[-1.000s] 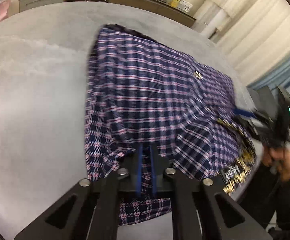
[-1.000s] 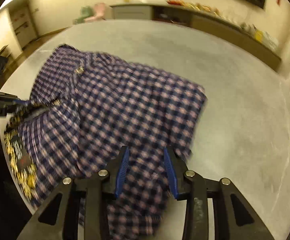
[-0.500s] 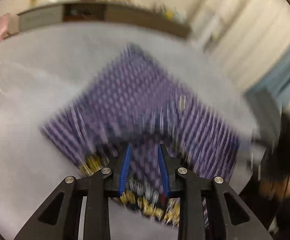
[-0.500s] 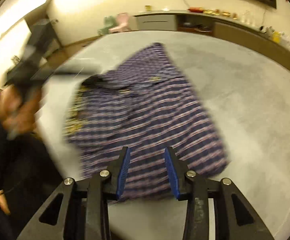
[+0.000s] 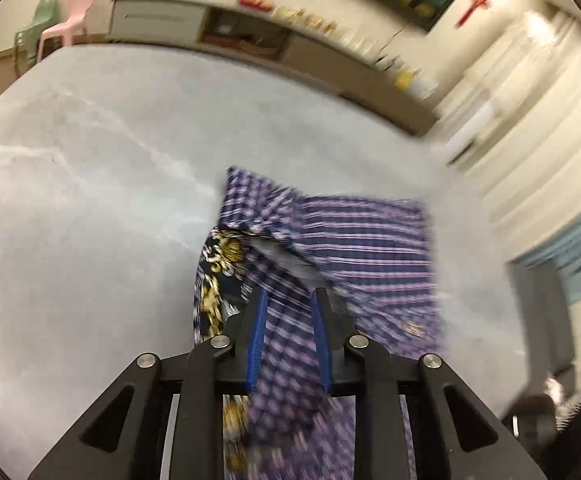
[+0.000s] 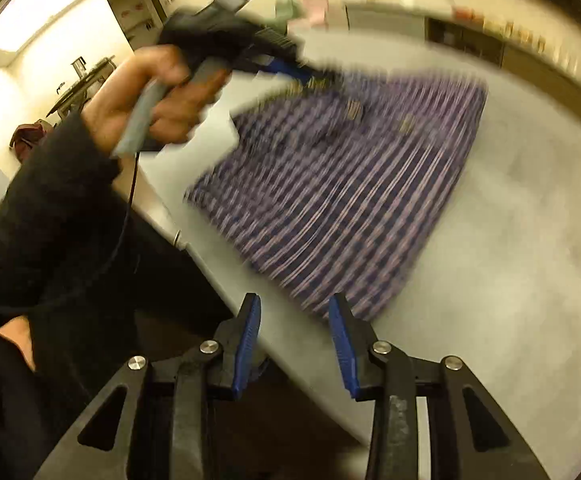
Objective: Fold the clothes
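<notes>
Left tongs (image 5: 289,304) parted over plaid shirt (image 5: 354,240) (blurred).

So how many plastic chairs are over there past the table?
2, side by side by the far wall in the left wrist view: a pink chair and a green chair just left of it, partly hidden behind it. More may be out of view.
</notes>
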{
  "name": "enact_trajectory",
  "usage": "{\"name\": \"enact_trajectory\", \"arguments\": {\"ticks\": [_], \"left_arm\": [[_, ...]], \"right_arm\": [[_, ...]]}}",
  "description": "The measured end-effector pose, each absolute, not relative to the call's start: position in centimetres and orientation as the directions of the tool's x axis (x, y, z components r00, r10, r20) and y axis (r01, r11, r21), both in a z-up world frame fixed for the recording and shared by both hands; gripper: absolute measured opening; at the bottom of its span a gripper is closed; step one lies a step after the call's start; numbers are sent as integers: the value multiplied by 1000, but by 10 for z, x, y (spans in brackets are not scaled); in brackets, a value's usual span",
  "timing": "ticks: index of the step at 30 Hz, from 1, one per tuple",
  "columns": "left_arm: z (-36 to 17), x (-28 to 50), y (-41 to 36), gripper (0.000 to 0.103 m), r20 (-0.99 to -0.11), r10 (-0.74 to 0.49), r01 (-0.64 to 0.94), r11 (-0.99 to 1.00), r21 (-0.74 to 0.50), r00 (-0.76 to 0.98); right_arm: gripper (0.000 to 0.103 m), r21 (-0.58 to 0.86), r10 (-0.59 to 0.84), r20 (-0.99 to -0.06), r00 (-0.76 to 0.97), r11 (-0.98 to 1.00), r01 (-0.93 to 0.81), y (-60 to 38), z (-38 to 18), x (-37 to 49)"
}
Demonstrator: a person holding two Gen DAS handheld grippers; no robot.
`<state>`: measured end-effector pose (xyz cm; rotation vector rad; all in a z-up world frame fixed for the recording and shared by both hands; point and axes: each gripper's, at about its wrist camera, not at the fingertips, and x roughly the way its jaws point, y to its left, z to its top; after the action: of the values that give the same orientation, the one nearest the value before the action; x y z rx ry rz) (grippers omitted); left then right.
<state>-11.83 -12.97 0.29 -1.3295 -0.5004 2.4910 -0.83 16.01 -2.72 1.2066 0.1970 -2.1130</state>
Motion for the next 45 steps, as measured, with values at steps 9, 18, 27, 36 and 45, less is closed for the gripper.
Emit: {"name": "enact_trajectory", "arguments": {"ticks": [9, 18, 27, 36, 45], "left_arm": [[-22, -40, -83, 27, -815, 478, -387, -855, -346, -328], [-49, -104, -117, 2, -869, 214, -206, -969, -134, -446], [15, -139, -117, 20, -747, 369, -190, -929, -318, -554], [-68, -222, -106, 22, -887, 165, -132, -984, -119, -431], [-40, -202, -74, 21, -866, 328, -332, -921, -204, -378]], "right_arm": [[39, 40, -398, -808, -435, -773, 633, 139, -35, -151], [37, -32, -236, -876, -420, -841, 541, 176, -71, -206], [39, 66, -305, -845, -439, -874, 481, 253, -37, -131], [40, 54, -297, -824, -483, -889, 455, 263, -85, -226], [41, 185, -399, -816, -418, -866, 466, 258, -70, -221]]}}
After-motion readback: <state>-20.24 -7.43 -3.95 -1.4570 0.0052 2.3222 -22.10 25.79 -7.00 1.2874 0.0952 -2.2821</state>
